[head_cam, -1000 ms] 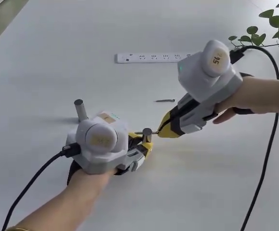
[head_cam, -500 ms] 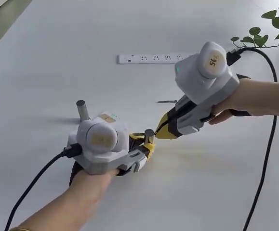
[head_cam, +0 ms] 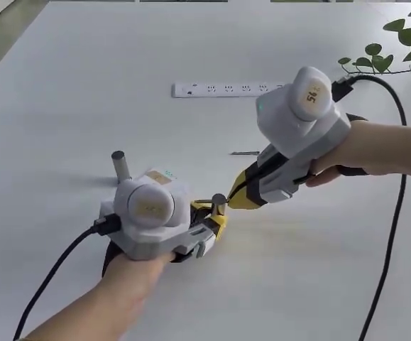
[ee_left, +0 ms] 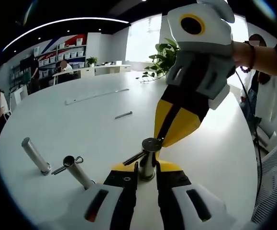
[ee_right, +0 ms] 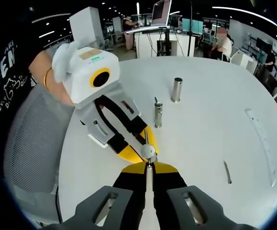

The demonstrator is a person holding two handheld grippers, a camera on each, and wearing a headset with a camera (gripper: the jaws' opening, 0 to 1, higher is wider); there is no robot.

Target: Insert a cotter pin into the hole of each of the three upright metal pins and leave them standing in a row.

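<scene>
Orange "54" on round cap (head_cam: 311, 92) of right tool (head_cam: 231, 198), white "GEN" on black shirt (ee_right: 8, 72)

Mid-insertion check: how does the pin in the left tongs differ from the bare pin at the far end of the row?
The held pin is clamped between the left tongs; the end pin stands free on the table. The held pin has a cotter pin through its top, with the right tongs at it; the end pin carries none. Both are upright silver metal cylinders.
</scene>
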